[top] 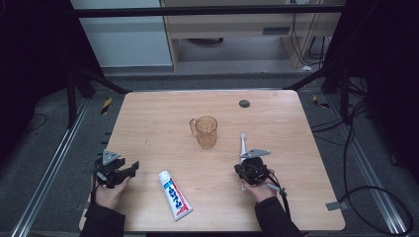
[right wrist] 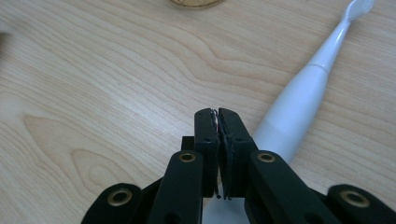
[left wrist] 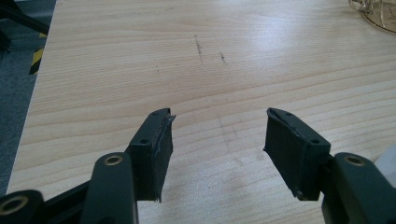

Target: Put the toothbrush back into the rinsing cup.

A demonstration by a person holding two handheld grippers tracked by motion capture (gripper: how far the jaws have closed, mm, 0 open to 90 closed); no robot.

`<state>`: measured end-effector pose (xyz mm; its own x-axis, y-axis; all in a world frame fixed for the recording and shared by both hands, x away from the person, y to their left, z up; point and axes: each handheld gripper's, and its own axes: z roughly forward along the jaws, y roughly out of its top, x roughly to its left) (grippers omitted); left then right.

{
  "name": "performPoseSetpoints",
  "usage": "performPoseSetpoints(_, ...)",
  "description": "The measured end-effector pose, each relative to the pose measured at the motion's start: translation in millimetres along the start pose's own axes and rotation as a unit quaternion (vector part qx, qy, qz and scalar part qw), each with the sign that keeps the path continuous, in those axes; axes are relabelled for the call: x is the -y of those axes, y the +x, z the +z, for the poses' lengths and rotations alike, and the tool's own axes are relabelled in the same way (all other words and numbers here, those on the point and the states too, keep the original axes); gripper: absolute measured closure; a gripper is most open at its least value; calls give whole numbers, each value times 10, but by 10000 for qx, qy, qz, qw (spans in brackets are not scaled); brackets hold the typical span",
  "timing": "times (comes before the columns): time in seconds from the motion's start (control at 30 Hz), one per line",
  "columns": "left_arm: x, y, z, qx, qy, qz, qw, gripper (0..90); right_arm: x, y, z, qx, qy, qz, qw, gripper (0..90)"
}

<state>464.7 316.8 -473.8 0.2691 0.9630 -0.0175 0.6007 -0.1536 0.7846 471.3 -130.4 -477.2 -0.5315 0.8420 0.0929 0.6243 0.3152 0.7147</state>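
White plastic electric toothbrush (right wrist: pixel 299 109) lies flat on the pale wooden surface (top: pixel 148 123), bristle head toward 12 o'clock, its handle passing under the right gripper (right wrist: pixel 218 113). The fingers (right wrist: pixel 205 135) of that gripper are pressed together with nothing between them, hovering just at 9 o'clock of the handle. Amber see-through mug (top: pixel 205 131) stands upright near the centre, at about 10 o'clock of the brush head. White toothpaste tube with red and blue print (top: pixel 175 194) lies flat toward the near edge. Left gripper (left wrist: pixel 217 130) sits well apart at the near left, fingers spread wide over bare wood. Judgement: the brush is the likely pick; spread the right fingers first, straddle the thick handle squarely, close low so it does not roll.
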Motion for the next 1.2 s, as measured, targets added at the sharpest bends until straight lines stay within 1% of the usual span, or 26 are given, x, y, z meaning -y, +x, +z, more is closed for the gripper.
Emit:
performPoseSetpoints(0.03, 0, -1, 1, 3, 3, 2, 10000, 406, -12, -7, -56, -16, -82, 24, 10000, 869)
performPoseSetpoints(0.07, 0, -1, 1, 3, 3, 2, 10000, 406, -12, -7, -56, -16, -82, 24, 10000, 869)
performPoseSetpoints(0.1, 0, -3, 2, 4, 15, 2, 10000, 406, -22, -36, -118, 28, -177, 46, 9998, 869)
performPoseSetpoints(0.2, 0, -5, 2, 8, 12, 1, 10000, 406, -24, -55, -158, 53, -203, 94, 9997, 863)
performPoseSetpoints(0.23, -1, -4, 2, 9, 20, 6, 10000, 405, -21, -86, -207, 104, -242, 94, 9996, 844)
performPoseSetpoints(0.27, 0, -4, 4, 10, 18, -1, 10000, 405, -19, -98, -220, 120, -230, 89, 9996, 831)
performPoseSetpoints(0.3, 1, -4, 5, 7, 21, -1, 10000, 405, -16, -101, -235, 124, -223, 138, 9996, 814)
performPoseSetpoints(0.33, 1, -5, 6, 10, 24, -3, 10000, 404, -11, -107, -245, 172, -195, 90, 9996, 803)
performPoseSetpoints(0.37, 1, -5, 6, 10, 24, -3, 10000, 404, -11, -107, -245, 172, -195, 90, 9996, 803)
performPoseSetpoints(0.4, 2, -4, 7, 8, 26, 0, 10000, 404, 5, -100, -259, 230, -123, 67, 9996, 780)
performPoseSetpoints(0.47, 2, -4, 8, 12, 30, -2, 10000, 404, 14, -99, -262, 240, -121, 52, 9996, 773)
performPoseSetpoints(0.57, 1, -3, 5, 14, 21, -8, 10000, 403, 42, -130, -268, 257, -88, 118, 9996, 755)
performPoseSetpoints(0.63, 2, 1, 6, 16, 28, -10, 10000, 403, 54, -138, -269, 274, -95, 129, 9995, 755)
performPoseSetpoints(0.73, 2, 2, 6, 15, 32, -16, 10000, 403, 87, -166, -281, 404, -151, 132, 9990, 804)
performPoseSetpoints(0.77, 2, 2, 6, 15, 32, -16, 10000, 403, 87, -166, -281, 404, -151, 132, 9990, 804)
performPoseSetpoints(0.83, 2, 2, 6, 17, 32, -16, 10000, 403, 107, -195, -289, 460, -126, 192, 9987, 829)
performPoseSetpoints(0.87, 2, 4, 8, 17, 48, -13, 10000, 403, 134, -204, -293, 452, -92, 231, 9987, 863)
performPoseSetpoints(0.93, 3, 2, 8, 15, 52, -16, 10000, 403, 156, -195, -303, 420, -103, 217, 9988, 895)
performPoseSetpoints(1.07, 3, -1, 4, 15, 43, -24, 10000, 402, 190, -135, -344, 182, -95, 225, 9995, 900)
performPoseSetpoints(1.13, 3, -2, 4, 16, 43, -23, 10000, 402, 202, -122, -349, 150, -89, 203, 9996, 900)
performPoseSetpoints(1.2, 2, -6, 3, 16, 43, -20, 10000, 402, 256, -54, -367, -32, -57, 174, 9998, 900)
